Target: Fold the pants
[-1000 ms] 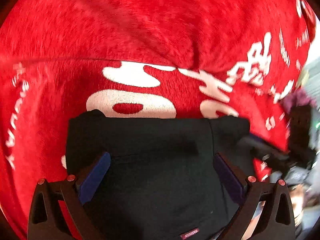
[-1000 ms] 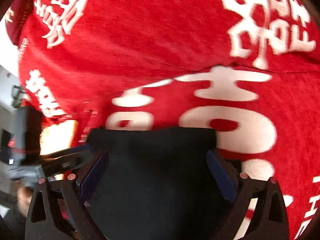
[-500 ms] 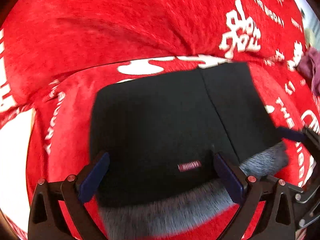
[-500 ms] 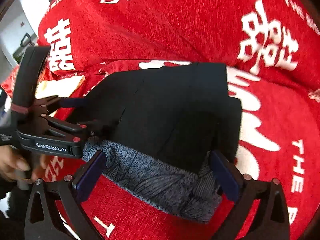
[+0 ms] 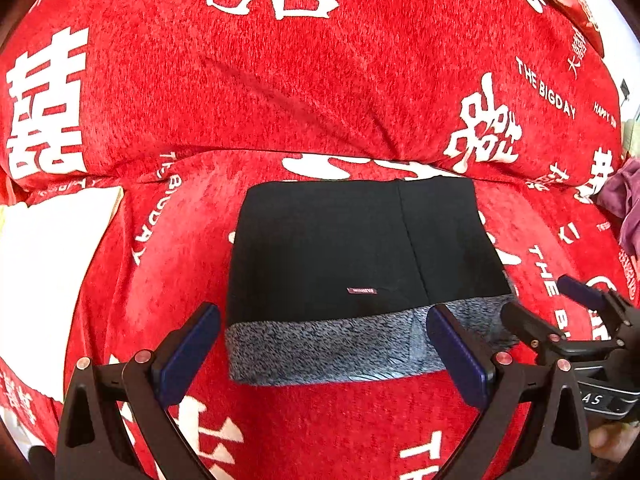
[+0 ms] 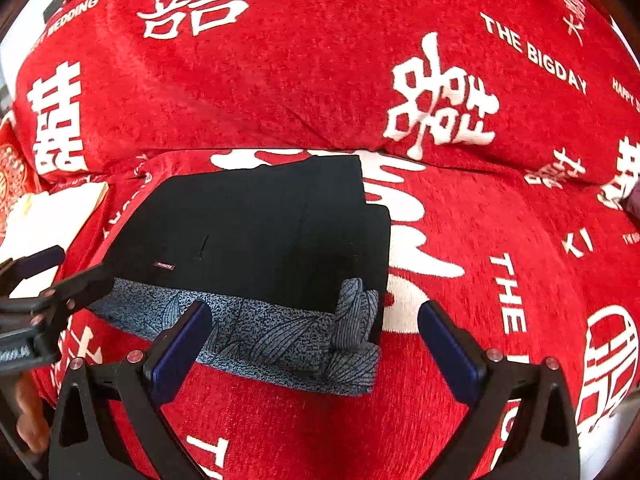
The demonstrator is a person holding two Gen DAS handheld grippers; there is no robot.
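Note:
Black pants (image 5: 352, 248) (image 6: 256, 232) lie folded into a compact rectangle on the red seat, with a small red label on top. A grey leaf-patterned band (image 5: 328, 352) (image 6: 272, 340) sticks out along the near edge; whether it belongs to the pants or to something beneath them I cannot tell. My left gripper (image 5: 328, 356) hangs open just short of that band, holding nothing. My right gripper (image 6: 316, 344) is open too, above the band's right end, empty. Each gripper appears at the side of the other's view.
A red sofa cover (image 5: 320, 80) with white characters and lettering spans seat and backrest. A white cushion or cloth (image 5: 48, 280) lies at the left. A purple garment (image 5: 624, 204) sits at the far right edge. A hand (image 6: 28, 420) holds the left gripper's handle.
Both grippers have let go of the black fabric and drawn back toward me. The pants now rest flat and folded on the seat, seen whole.

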